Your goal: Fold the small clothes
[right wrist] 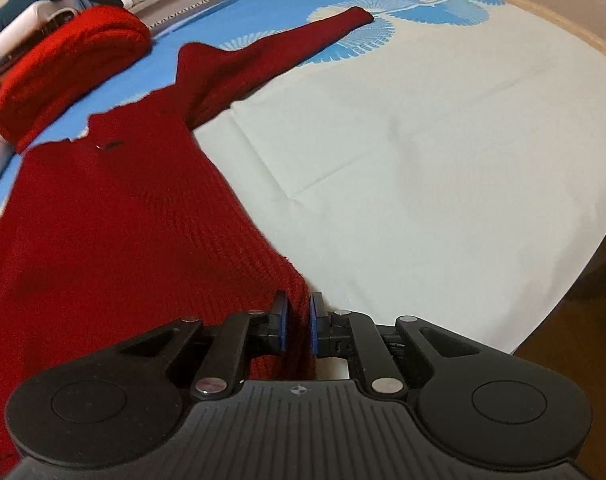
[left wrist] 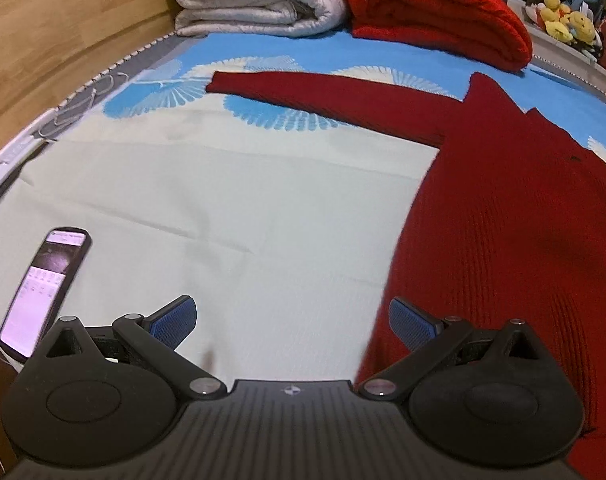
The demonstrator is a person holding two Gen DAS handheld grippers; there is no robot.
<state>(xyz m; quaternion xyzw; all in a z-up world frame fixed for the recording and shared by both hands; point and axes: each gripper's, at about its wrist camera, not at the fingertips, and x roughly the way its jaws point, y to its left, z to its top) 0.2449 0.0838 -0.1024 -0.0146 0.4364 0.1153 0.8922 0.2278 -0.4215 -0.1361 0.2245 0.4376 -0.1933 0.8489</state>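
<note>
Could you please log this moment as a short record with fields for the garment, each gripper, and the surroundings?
garment: dark red sweater, spread flat, one sleeve stretched out sideways
surface: bed sheet, pale with a blue fan-pattern band
left gripper: open, empty, beside the sweater's edge
right gripper: fingers closed on the sweater's hem edge
nearby: phone, screen lit, at the sheet's edge; folded white blanket and folded bright red blanket at the far end
fold progress: none visible yet
</note>
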